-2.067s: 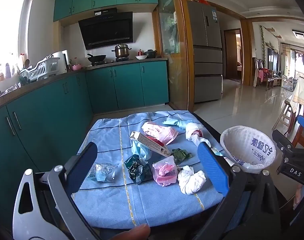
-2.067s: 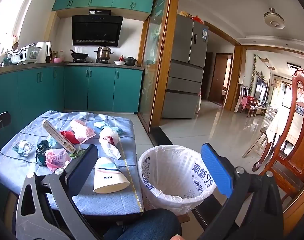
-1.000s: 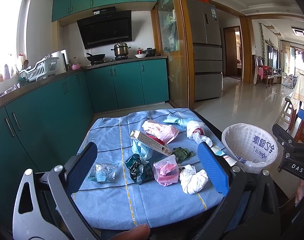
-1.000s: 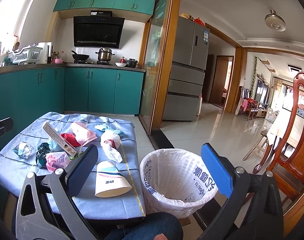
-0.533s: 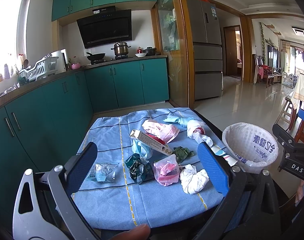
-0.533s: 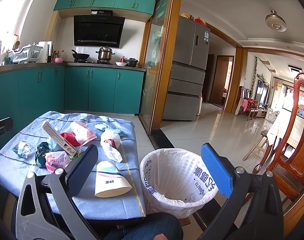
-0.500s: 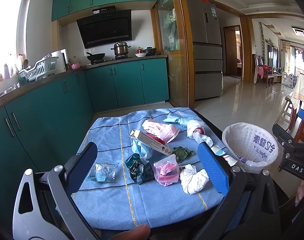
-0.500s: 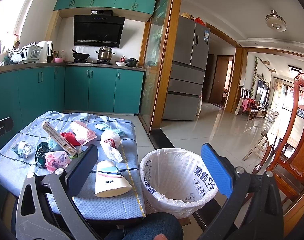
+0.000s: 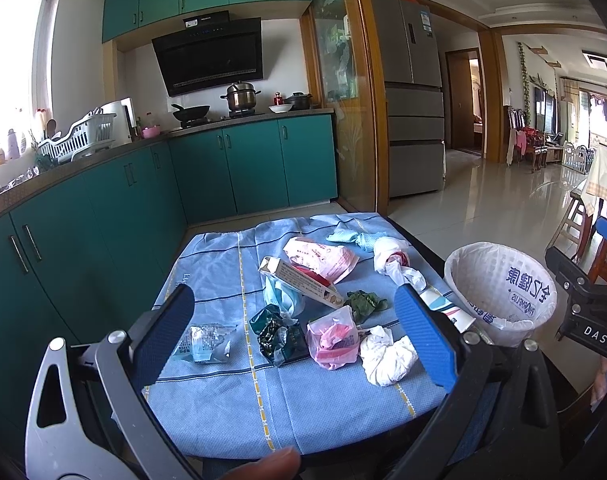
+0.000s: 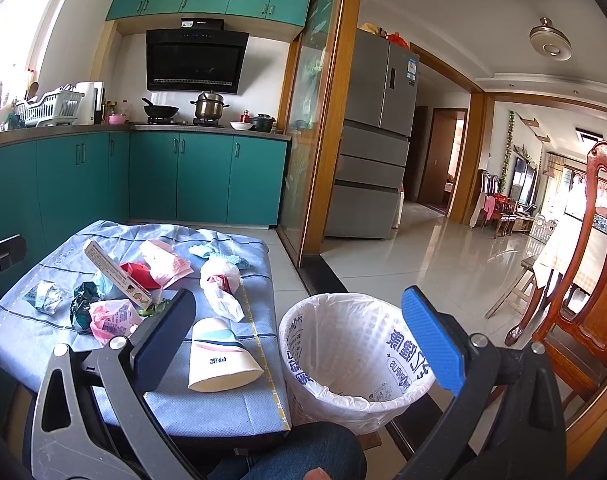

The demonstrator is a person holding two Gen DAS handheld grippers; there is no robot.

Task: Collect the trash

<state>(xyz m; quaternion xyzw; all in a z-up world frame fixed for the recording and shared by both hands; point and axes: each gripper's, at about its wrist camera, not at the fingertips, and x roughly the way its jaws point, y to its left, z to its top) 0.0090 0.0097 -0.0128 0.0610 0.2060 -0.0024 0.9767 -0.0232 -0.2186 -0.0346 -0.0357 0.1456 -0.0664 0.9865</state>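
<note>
Several pieces of trash lie on a low table under a blue cloth [image 9: 223, 280]: a long carton [image 9: 299, 282], a pink printed bag [image 9: 321, 258], a small pink bag [image 9: 333, 338], a white crumpled wad [image 9: 387, 354], a dark green wrapper [image 9: 281, 334] and a clear wrapper [image 9: 203, 342]. A flattened paper cup [image 10: 221, 356] rests at the cloth's right edge. A white-lined bin [image 10: 355, 356] stands on the floor just right of the table. My left gripper [image 9: 293, 334] hovers open above the near trash. My right gripper [image 10: 303, 336] is open and empty above the bin's left rim.
Teal kitchen cabinets [image 9: 103, 208] run along the left and back. A wooden chair [image 10: 583, 272] stands to the right of the bin. A person's knee in jeans [image 10: 303, 452] is at the table's near edge. Tiled floor [image 10: 423, 256] stretches beyond the bin.
Both views have shifted only slightly over two seconds; the bin sits a little lower and farther right in the left wrist view. Both grippers stay open and no trash has moved.
</note>
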